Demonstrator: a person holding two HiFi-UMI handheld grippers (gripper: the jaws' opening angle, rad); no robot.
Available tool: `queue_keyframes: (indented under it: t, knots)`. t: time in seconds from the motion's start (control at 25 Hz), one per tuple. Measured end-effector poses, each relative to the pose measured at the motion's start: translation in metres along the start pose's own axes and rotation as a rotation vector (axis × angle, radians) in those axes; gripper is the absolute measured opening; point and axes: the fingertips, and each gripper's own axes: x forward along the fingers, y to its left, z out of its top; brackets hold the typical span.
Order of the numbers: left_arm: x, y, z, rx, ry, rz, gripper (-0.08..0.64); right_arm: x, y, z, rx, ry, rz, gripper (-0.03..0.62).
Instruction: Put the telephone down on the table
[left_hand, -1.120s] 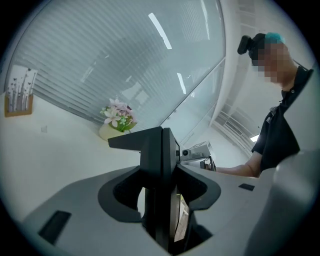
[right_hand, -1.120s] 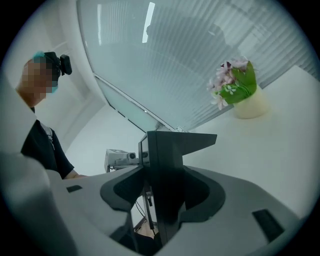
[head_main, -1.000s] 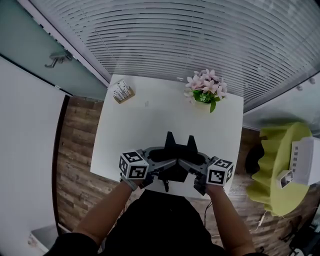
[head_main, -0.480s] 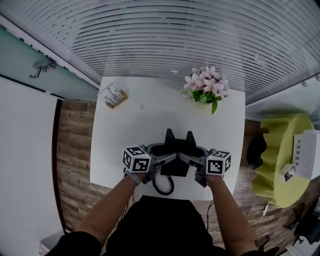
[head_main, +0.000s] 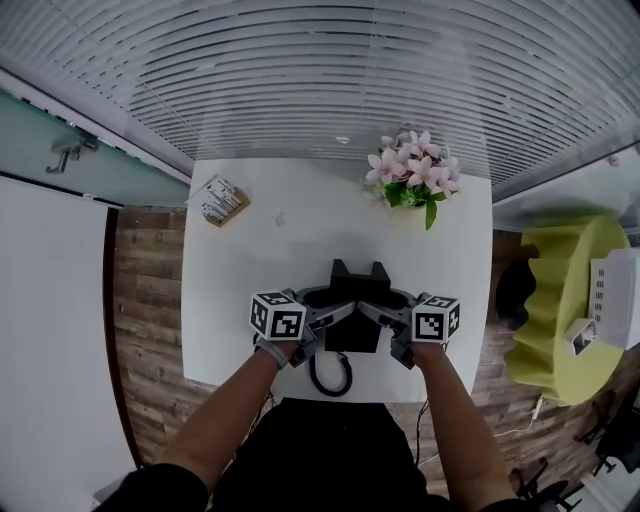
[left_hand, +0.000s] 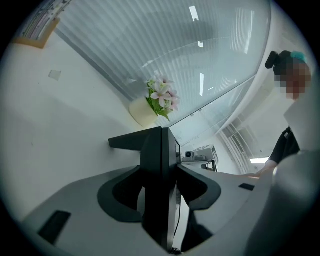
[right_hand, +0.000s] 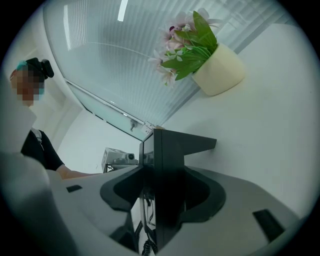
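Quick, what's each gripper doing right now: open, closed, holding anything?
Left gripper: closed on the black telephone, at its left side.
Right gripper: closed on the same telephone, at its right side.

You are gripping the black telephone (head_main: 352, 300) from both sides, with its two prongs pointing toward 12 o'clock. It is sitting near the 6 o'clock edge of the white table (head_main: 260, 270), contact unclear. Its coiled cord (head_main: 330, 378) is curling at its 6 o'clock.
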Motion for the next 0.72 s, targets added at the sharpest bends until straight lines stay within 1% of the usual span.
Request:
queue_keyframes:
  t: [0.16,0.28,0.4,0.48,0.56,0.64,0.72]
  knots:
    - [0.0002,0.0019,0.0003,-0.012,-0.001,-0.012,0.209,0.0015,-0.001,0.0004,-0.003,0.006,0.002,0.229]
    - [0.0001,0.0023,-0.0001,-0.017,0.0,-0.021,0.21,0.0019,-0.0017,-0.0004,0.014,0.007,0.006,0.229]
    - [0.0004,0.0027,-0.0008,-0.027,0.001,-0.02,0.21,0.0019,-0.0022,-0.0013,0.033,0.015,0.01,0.23]
    - [0.0005,0.0021,-0.0005,-0.026,-0.001,-0.014,0.21,0.0012,-0.002,-0.0007,0.034,0.02,-0.004,0.232]
    - [-0.0006,0.002,0.0012,0.003,-0.004,0.015,0.21,0.0007,-0.0036,-0.0003,0.02,0.025,-0.035,0.244]
    - [-0.0027,0.0027,0.0052,0.055,-0.006,0.074,0.229,-0.0005,-0.0062,-0.0002,0.01,0.026,-0.068,0.262]
    - [-0.0058,0.0057,0.0076,0.079,-0.012,0.13,0.256,-0.0053,-0.009,0.0006,0.003,0.016,-0.105,0.272]
